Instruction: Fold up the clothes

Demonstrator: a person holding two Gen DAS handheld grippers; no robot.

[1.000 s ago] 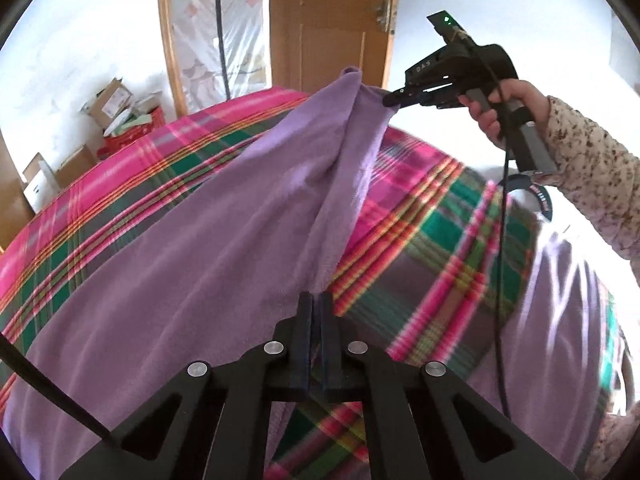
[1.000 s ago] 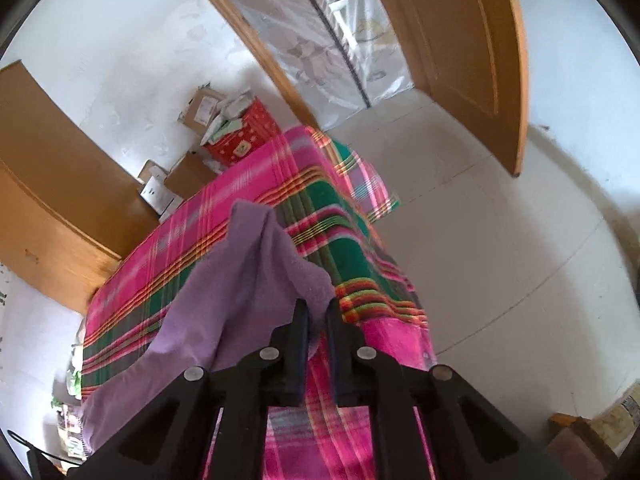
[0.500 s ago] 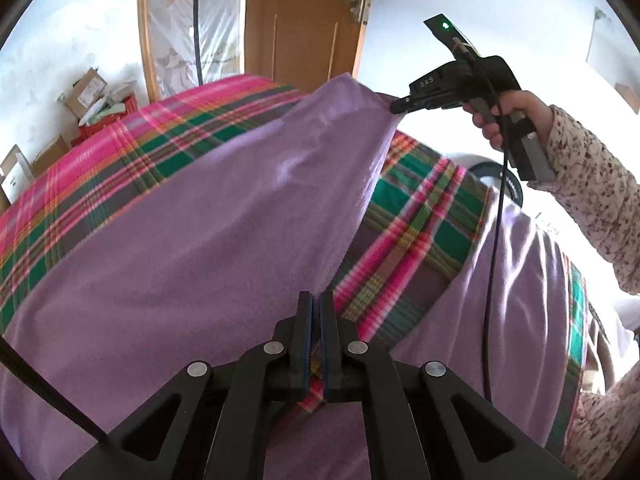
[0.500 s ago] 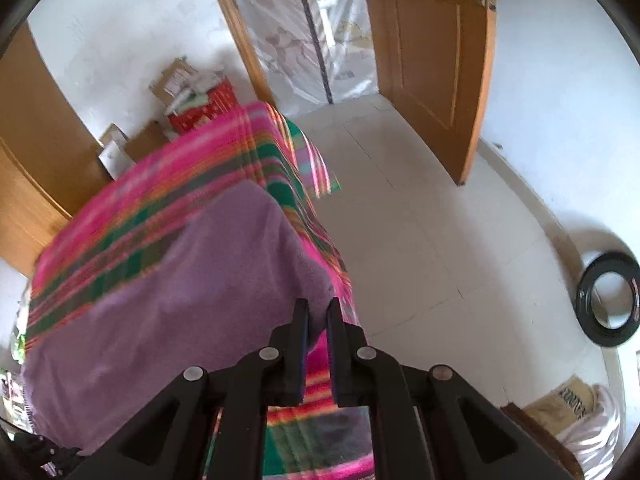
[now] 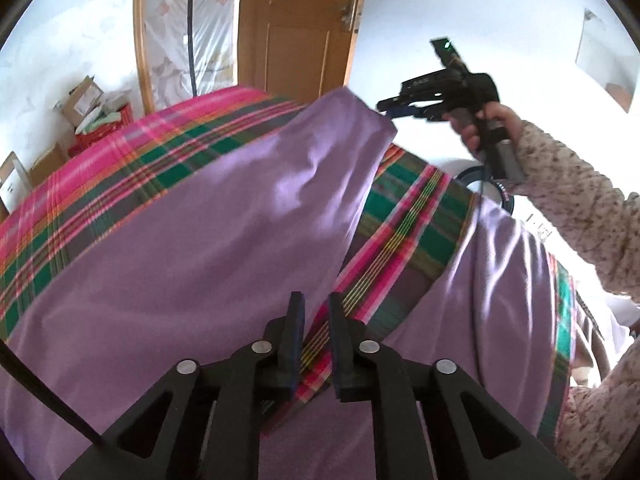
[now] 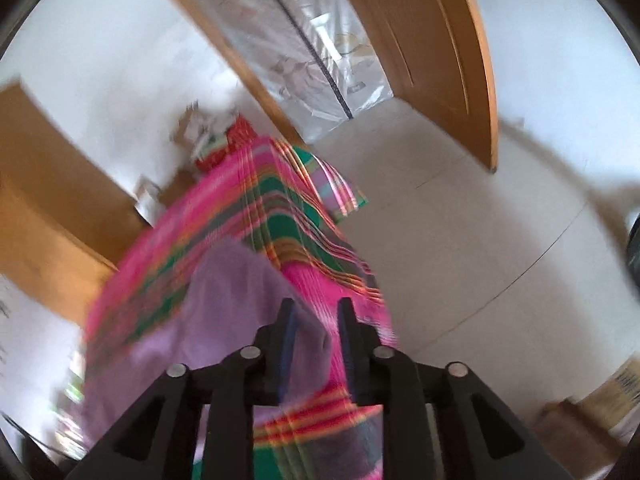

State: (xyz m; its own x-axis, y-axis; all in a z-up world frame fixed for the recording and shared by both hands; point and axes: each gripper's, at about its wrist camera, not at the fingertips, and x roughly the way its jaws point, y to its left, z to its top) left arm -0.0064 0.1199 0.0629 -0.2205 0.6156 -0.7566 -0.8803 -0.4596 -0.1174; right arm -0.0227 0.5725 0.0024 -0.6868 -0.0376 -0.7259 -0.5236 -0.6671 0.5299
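A purple cloth lies folded over on a bed with a pink and green plaid cover. My left gripper hovers low over the fold's near edge. Its jaws are opening, and only plaid shows in the gap, with the purple edge beside the left finger. In the left wrist view a hand holds my right gripper just off the cloth's far corner. In the blurred right wrist view my right gripper is opening too. The purple cloth has its corner loose between the jaws, over the plaid cover.
A wooden door and a plastic-sheeted doorway stand beyond the bed. Cardboard boxes sit by the far wall. A wooden cabinet flanks the bed, with pale floor on its other side. A patterned sleeve reaches in from the right.
Both grippers' jaws have parted and let the purple cloth go. The far corner has sunk onto the bed, and the right wrist view has swung and blurred.
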